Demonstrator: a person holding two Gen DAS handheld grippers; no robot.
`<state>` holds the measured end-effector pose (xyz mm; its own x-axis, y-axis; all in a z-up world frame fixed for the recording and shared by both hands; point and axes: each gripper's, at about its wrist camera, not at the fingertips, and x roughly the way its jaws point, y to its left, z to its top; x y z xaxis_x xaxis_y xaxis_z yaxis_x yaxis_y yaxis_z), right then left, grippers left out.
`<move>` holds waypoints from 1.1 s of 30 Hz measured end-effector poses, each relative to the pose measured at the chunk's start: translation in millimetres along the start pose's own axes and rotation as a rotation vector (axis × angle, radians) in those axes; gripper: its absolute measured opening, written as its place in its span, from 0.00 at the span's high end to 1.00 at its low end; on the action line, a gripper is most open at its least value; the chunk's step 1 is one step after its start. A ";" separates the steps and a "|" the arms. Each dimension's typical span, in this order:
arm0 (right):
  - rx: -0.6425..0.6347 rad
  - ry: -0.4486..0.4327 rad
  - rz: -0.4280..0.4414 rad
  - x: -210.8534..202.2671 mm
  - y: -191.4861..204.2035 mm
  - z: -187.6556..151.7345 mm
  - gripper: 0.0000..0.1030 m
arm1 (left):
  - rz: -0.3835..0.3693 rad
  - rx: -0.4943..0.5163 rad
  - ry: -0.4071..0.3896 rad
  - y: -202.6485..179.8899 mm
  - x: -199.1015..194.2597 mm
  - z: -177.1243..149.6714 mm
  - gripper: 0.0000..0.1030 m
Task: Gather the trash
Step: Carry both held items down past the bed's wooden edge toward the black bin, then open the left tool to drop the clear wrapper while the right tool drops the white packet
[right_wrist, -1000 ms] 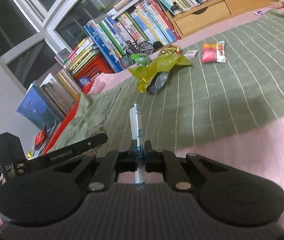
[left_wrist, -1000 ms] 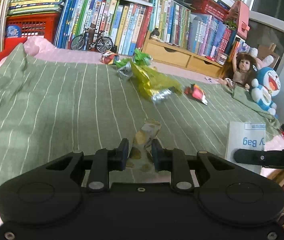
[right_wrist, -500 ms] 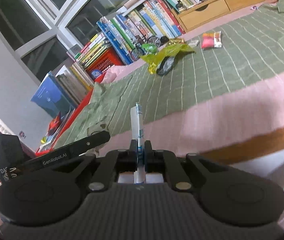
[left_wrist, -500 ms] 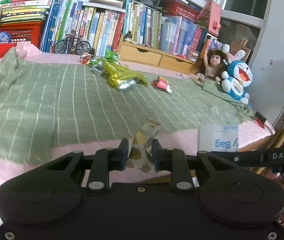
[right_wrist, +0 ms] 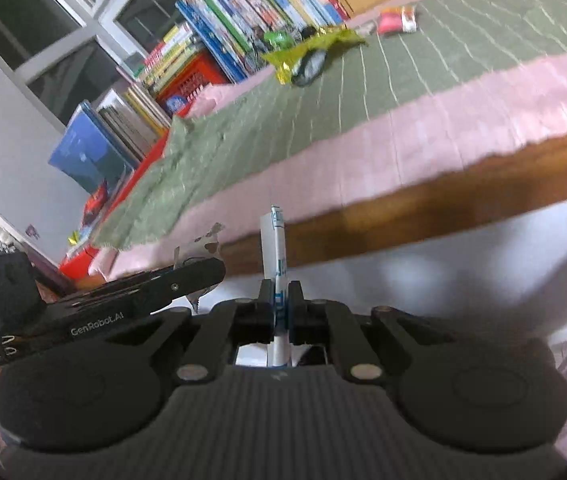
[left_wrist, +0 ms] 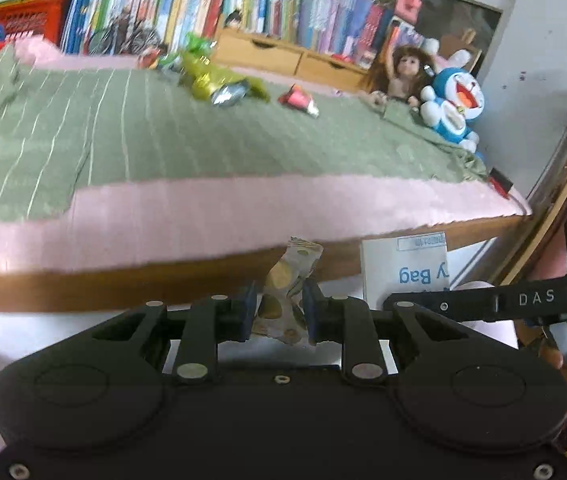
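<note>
Snack wrapper (left_wrist: 289, 280) was pinched by L gripper (left_wrist: 276, 311), white bag (right_wrist: 276, 264) edge clamped by R gripper (right_wrist: 280, 308), prob. for bagging; wrappers (left_wrist: 219, 84) left on bed (left_wrist: 203, 216).

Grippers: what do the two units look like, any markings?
Both matte black, with rounded twin-lobe bodies and silver pivot screws. The left gripper has blue-padded jaws; "GenRobot.AI" is printed on its side. The right gripper has a ribbed top; its side reads "DAS".

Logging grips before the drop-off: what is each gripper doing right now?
Left gripper: shut on the spotted wrapper.
Right gripper: shut on the white bag.
</note>
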<state>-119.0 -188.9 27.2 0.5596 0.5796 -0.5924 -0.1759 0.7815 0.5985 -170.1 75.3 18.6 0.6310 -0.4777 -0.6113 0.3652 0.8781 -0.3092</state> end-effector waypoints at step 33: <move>0.162 0.080 -0.093 21.2 -46.6 -29.8 0.92 | 0.076 -0.026 0.257 11.7 83.1 -51.2 0.44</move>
<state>-123.1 -206.1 -29.4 0.5001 0.5284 -0.6861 0.0095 0.7889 0.6145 -148.4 47.4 -73.2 0.4603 -0.3904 -0.7973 0.3036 0.9132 -0.2718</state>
